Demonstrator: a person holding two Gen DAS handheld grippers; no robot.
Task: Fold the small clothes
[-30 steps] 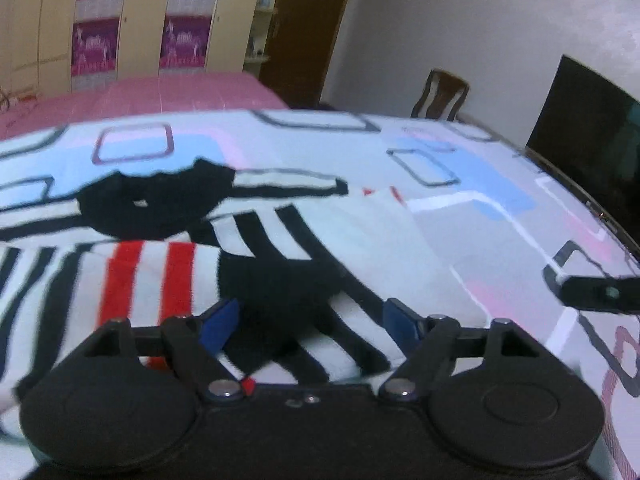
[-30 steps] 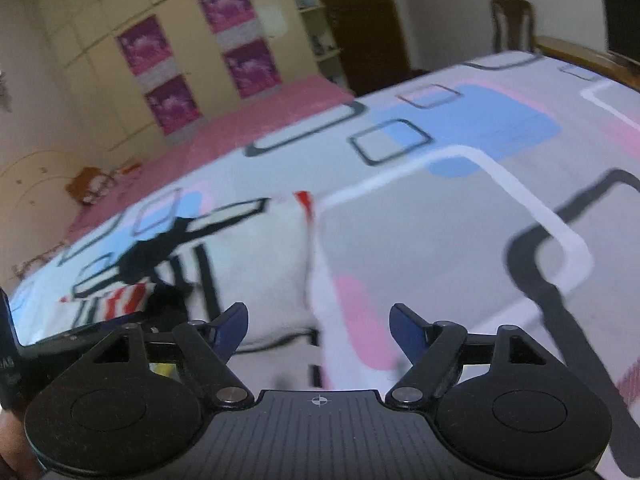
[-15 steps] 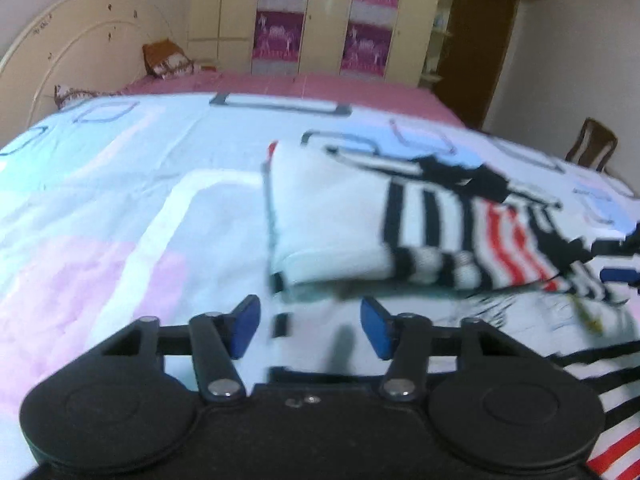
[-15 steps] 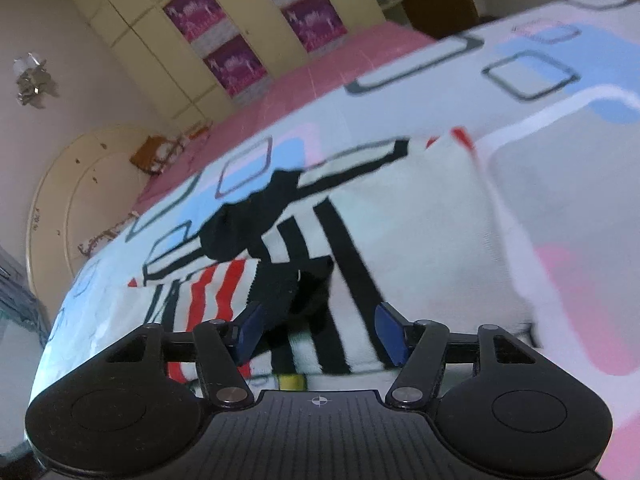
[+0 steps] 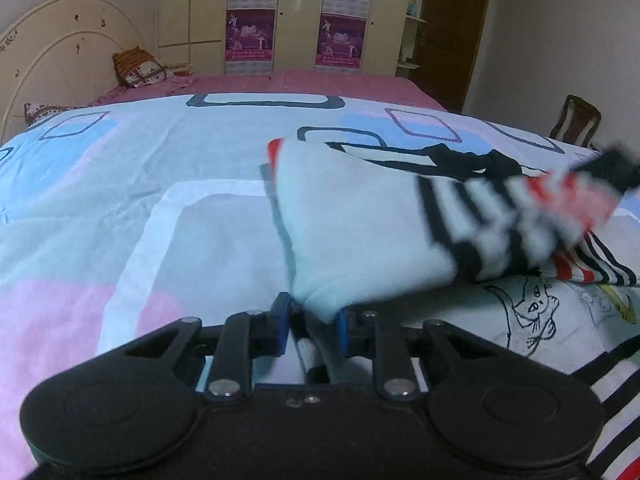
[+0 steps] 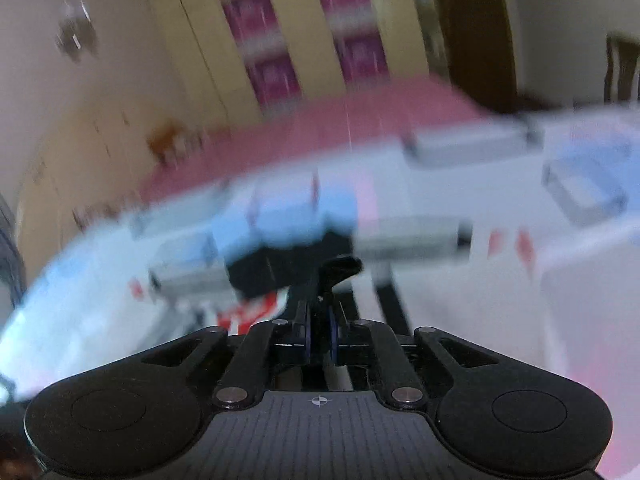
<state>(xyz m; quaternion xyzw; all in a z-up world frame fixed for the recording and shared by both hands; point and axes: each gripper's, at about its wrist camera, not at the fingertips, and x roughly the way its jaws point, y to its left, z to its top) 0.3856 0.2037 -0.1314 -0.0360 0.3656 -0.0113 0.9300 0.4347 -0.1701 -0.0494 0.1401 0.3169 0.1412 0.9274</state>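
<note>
The small shirt [image 5: 360, 232], white with black and red stripes, lies on the patterned bedsheet [image 5: 120, 200]. In the left wrist view, the left gripper [image 5: 312, 326] pinches its near white corner, the striped far end raised and blurred. In the blurred right wrist view, the right gripper [image 6: 320, 334] clamps black fabric of the shirt [image 6: 280, 268].

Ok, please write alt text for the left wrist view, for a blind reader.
The left gripper is shut on a corner of a white garment with black and red stripes, lifting it over a pastel patterned bedsheet; the striped far end is motion-blurred.
</note>
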